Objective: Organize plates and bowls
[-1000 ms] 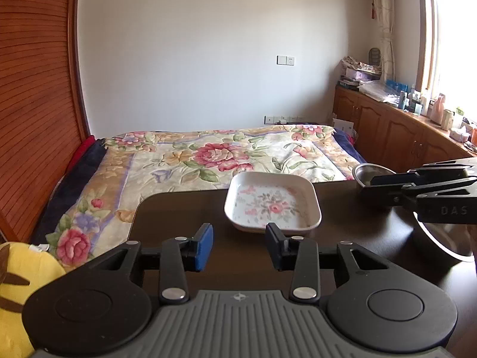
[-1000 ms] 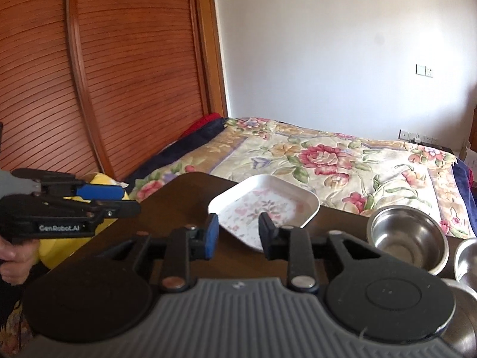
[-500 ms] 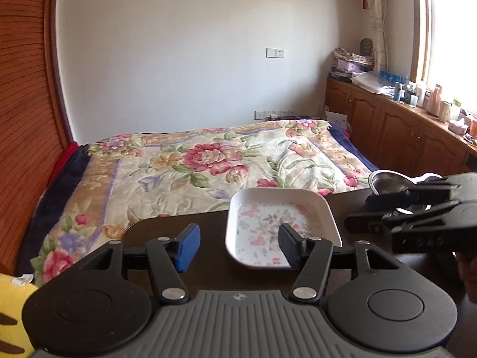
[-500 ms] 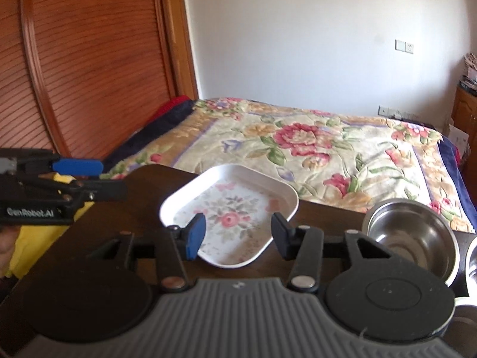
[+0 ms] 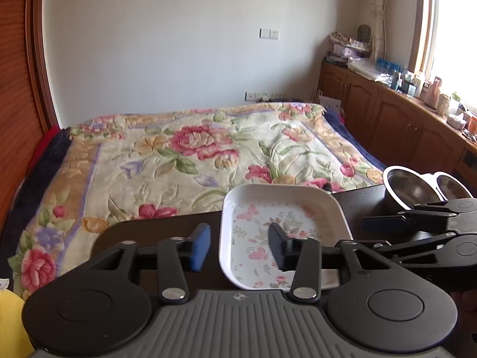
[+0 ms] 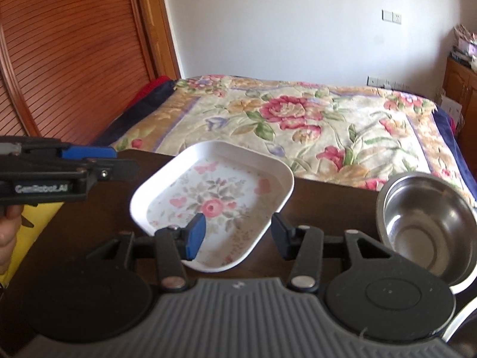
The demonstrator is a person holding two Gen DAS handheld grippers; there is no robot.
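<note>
Bed [image 5: 190,155] with a floral cover is filling the space beyond the bench's far edge. Dark wooden bench [image 6: 98,208] is carrying everything we're working on.

White square plate [image 6: 214,203] with a flower print is sitting flat near the far edge of the bench, roughly mid-width. Steel bowl [image 6: 429,223] is sitting to the right of it, apart from the plate, close to the bench's right side. In the left wrist view a second steel bowl [image 5: 453,185] is showing just behind the first, rims touching or nearly so; we can't tell which.

We're holding the left gripper [image 5: 238,246] over the plate's left rim: jaws spread wide, blue pad outside the rim, black pad above the plate's floor, nothing between them pinched. We're holding the right gripper [image 6: 237,234] over the plate's near right corner: jaws likewise spread, blue pad above the plate's floor, black pad outside the rim. Whether either pad is touching the plate, we can't tell.

A hand [image 6: 7,232] is showing at the left edge of the right wrist view, gripping the left tool's handle.
</note>
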